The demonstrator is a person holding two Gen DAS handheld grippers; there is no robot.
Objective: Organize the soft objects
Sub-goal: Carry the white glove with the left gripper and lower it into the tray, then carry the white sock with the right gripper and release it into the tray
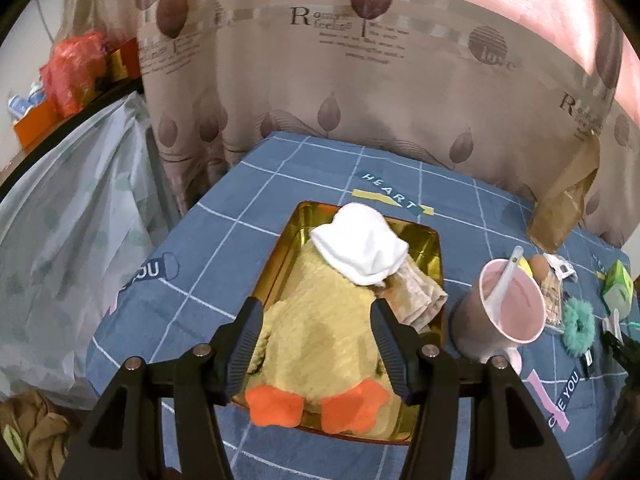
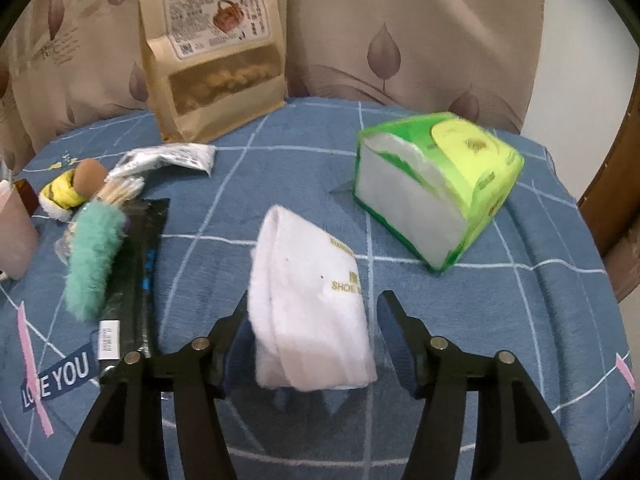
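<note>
Gold metal showed round the tray (image 1: pixel 434 252), which sat on the blue checked surface (image 1: pixel 248 216) toward its left edge and was already well filled; a yellow plush duck (image 1: pixel 320 332) lay along it with its orange feet at the near rim, a white sock (image 1: pixel 360 248) rested on the duck's far end, and a beige cloth (image 1: pixel 420 296) was tucked at the tray's right side. The left gripper (image 1: pixel 316 344) hung over the duck with its fingers (image 1: pixel 248 340) spread wide to either side of the plush; whether they touched it could not be told, and they gripped nothing.

Toward the right edge of the surface, a second white sock (image 2: pixel 308 304) lay folded between the parted fingers (image 2: pixel 396 336) of the right gripper (image 2: pixel 312 340); its left finger was mostly hidden behind the sock, the right one stood clear of it, so the sock was framed but not pinched. A green tissue pack (image 2: pixel 436 188) sat beyond it nearer the far right corner; a teal scrunchie (image 2: pixel 92 256) and a black packet (image 2: pixel 136 272) lay to the left, with a kraft pouch (image 2: pixel 216 48) upright at the far edge and a pink cup (image 1: pixel 508 312) beside the tray.

The step in hand looked to be the pickup of this second sock; next the fingers would need to close on its middle, lift it, and carry it leftward to the tray, where the only room seemed to be on top of the pile. The scrunchie likely remained to be gathered after.
</note>
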